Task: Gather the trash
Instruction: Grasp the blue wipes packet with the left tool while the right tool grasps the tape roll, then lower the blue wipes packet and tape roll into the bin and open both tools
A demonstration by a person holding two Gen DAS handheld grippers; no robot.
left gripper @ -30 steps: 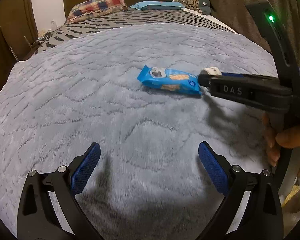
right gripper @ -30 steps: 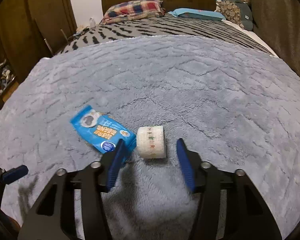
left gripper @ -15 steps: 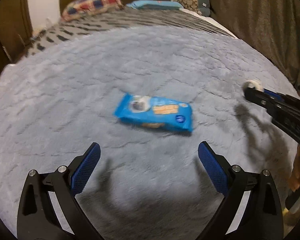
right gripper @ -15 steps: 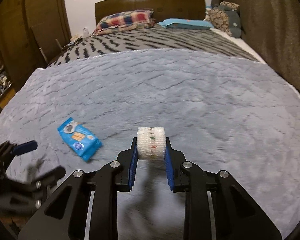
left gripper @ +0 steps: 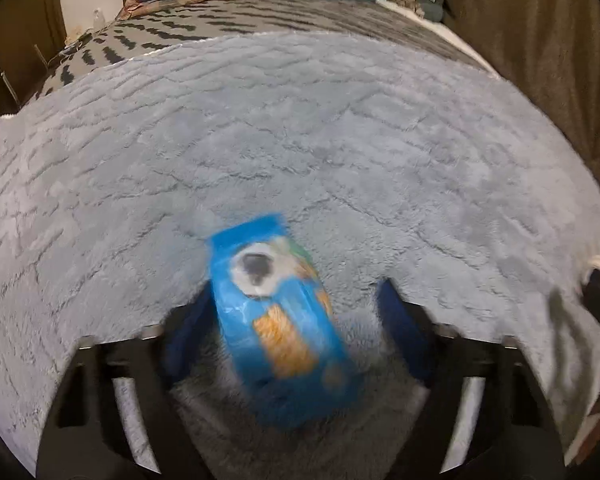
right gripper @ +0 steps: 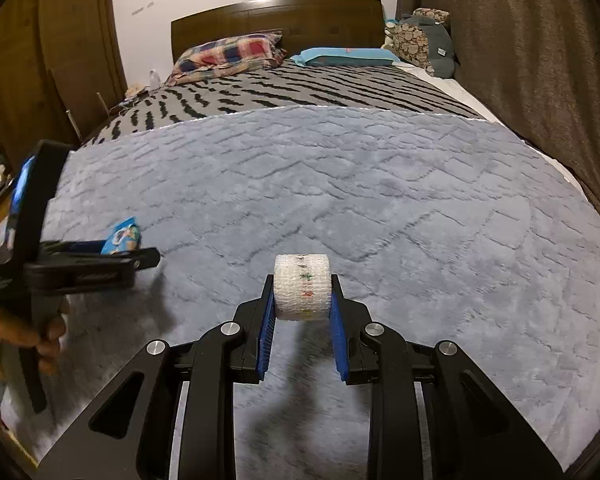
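The left hand-held gripper [left gripper: 296,320] now straddles the blue wrapper [left gripper: 278,320], jaws closing, while the right hand-held gripper [right gripper: 302,294] lifts the gauze roll [right gripper: 302,286].

One blue wrapper [left gripper: 278,320], one bandage roll [right gripper: 302,287], three pillows [right gripper: 228,56].

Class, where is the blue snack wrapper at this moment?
In the left wrist view, the blue snack wrapper lies on the grey blanket between the left claw's fingers, which have just been closing. The right wrist view shows it at far left.
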